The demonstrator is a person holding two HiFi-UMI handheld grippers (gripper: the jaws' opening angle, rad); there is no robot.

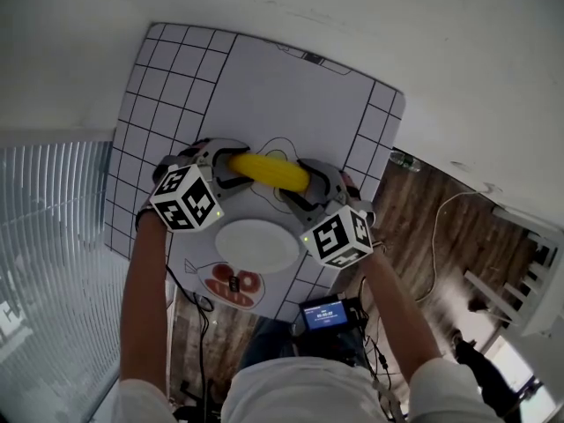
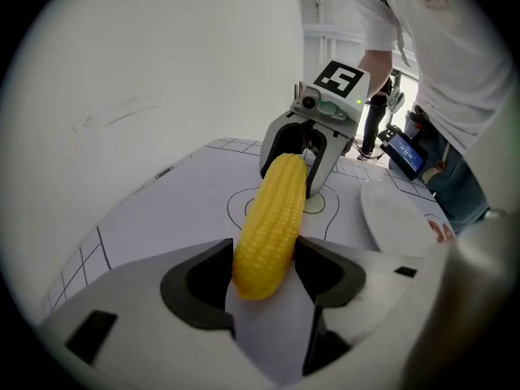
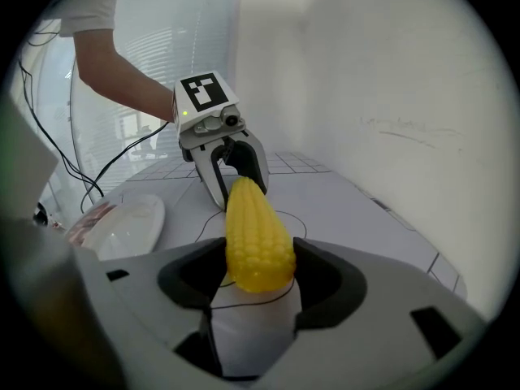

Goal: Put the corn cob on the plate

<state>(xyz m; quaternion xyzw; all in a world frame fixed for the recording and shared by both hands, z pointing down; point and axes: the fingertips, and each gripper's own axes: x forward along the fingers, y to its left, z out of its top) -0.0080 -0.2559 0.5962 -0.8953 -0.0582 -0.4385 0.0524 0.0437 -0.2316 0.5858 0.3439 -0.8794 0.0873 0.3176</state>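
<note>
In the head view, the left tongs [image 1: 232,164] and the right tongs [image 1: 305,184] are covering both ends of the yellow plastic corn cob [image 1: 269,172]. The right tongs' marker cube [image 1: 339,236] is overlapping the rim of the white oval plate [image 1: 256,247]. In the left gripper view, a blurred pale shape [image 2: 479,299] is cutting off the plate's near side. The red print [image 1: 236,285] on the gridded white mat [image 1: 291,86] is showing too small to make out.

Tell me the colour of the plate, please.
White; the plate shows best in the head view.
</note>
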